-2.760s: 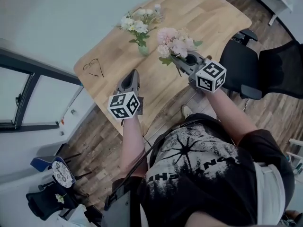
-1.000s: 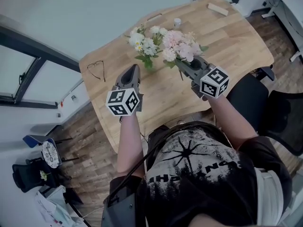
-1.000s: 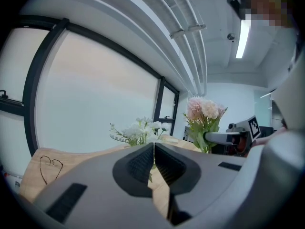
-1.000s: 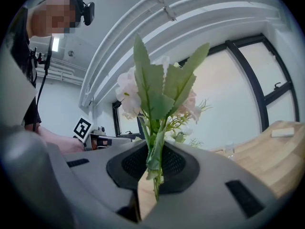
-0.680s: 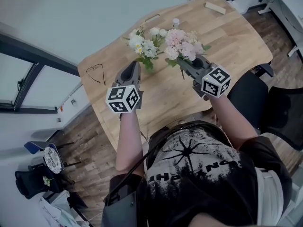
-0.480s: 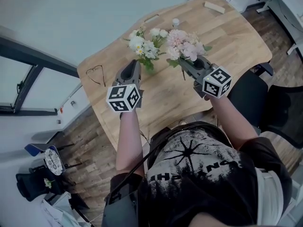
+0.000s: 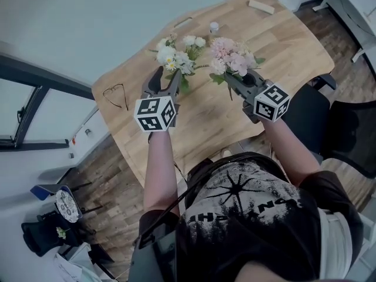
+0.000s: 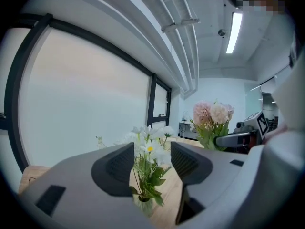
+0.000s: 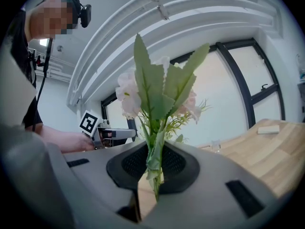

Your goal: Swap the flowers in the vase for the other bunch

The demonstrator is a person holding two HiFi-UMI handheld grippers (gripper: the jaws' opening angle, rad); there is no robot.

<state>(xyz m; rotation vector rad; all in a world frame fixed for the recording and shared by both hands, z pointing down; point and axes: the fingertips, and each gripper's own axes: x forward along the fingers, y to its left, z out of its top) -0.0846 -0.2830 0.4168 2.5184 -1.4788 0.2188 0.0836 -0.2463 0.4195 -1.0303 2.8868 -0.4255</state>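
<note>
White flowers (image 7: 173, 51) stand in a small glass vase (image 8: 143, 205) on the wooden table (image 7: 282, 46). My left gripper (image 7: 165, 75) is just in front of them. Its jaws have just been opening and now stand wide apart. In the left gripper view the stems and vase show in the gap of the left gripper (image 8: 151, 156), a little ahead of the pads and untouched. My right gripper (image 7: 230, 76) is shut on the stems of the pink bunch (image 7: 232, 54), held upright to the right of the vase. The right gripper view shows the pink bunch (image 9: 157, 104) pinched in the right gripper (image 9: 151, 168).
Glasses (image 7: 116, 93) lie near the table's left edge. A small bottle (image 7: 214, 26) and a wooden block (image 7: 259, 6) sit at the far side. A black office chair (image 7: 346, 128) stands to the right of the table.
My left gripper has moved forward to the white flowers and its jaws have opened. The right gripper keeps the pink bunch in about the same place.
</note>
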